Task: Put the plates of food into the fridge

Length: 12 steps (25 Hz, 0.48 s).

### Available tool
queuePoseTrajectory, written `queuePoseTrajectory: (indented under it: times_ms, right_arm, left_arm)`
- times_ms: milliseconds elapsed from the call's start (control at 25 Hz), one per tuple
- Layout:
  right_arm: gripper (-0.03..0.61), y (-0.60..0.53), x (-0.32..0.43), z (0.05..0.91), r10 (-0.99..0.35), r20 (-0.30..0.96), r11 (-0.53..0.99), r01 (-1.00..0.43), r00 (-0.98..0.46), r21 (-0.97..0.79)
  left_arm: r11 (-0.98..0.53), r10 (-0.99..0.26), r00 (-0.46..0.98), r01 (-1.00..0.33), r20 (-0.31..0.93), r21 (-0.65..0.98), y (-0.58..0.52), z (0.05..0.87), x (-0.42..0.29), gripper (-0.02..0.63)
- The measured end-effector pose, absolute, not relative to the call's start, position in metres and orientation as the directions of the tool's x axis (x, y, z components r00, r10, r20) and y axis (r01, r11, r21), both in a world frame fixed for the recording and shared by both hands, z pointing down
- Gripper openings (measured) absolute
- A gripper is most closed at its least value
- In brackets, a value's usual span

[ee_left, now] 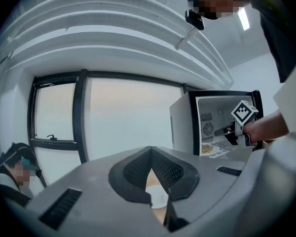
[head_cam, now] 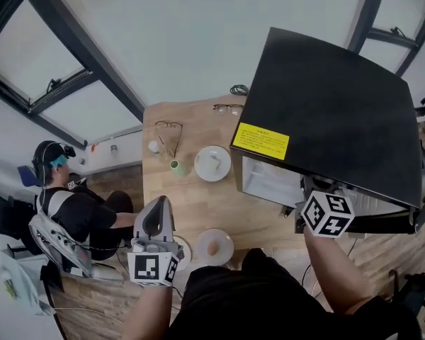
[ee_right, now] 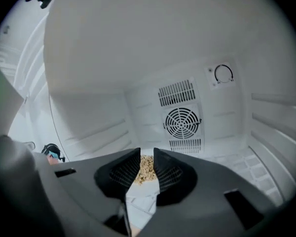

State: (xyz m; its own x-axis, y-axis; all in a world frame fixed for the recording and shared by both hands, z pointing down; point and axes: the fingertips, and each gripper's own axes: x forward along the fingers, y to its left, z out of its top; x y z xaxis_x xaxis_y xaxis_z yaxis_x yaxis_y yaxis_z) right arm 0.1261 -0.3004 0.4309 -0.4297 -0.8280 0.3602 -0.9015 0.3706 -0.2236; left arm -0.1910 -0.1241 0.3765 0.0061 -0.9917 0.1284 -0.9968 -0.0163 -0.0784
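Two plates rest on the wooden table (head_cam: 198, 207). The near plate (head_cam: 214, 246) is just to the right of the left gripper (ee_left: 151, 151) and has a bit of brown food on it. The far plate (head_cam: 213, 163) is out in front of that gripper. A third plate (ee_right: 146, 171) with yellow food lies inside the fridge (ee_right: 89, 58), right in front of the right gripper (ee_right: 147, 153). The right gripper's jaws are apart, with nothing between them. The left gripper's jaw tips touch, and it holds nothing.

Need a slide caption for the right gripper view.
Right gripper, jaws apart and empty, facing a plate of food inside the fridge.
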Motion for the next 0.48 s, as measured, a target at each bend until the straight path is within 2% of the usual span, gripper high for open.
queuePoseTrajectory:
  times_ms: [160,360,480]
  right_arm:
    - [0.094,-0.293,0.111,0.413,-0.835,0.242,0.456,-0.868,-0.494,-0.198]
    - [0.094,-0.250,0.086,0.391,-0.806,0.081,0.545,-0.789,-0.586,-0.285]
    - [0.086,-0.217,0.067,0.388,-0.780,0.047,0.581,-0.751,-0.624,-0.314]
  left_arm:
    - [-0.031,-0.990,0.019,-0.996,0.138,-0.086,-0.111,0.384,-0.191,0.003]
    - [-0.053,-0.994,0.045,-0.996,0.102,-0.078,-0.083,0.384,-0.212,0.003]
    - [-0.043,-0.996,0.038,-0.997,0.086,-0.063,-0.068,0.383,-0.234,0.003]
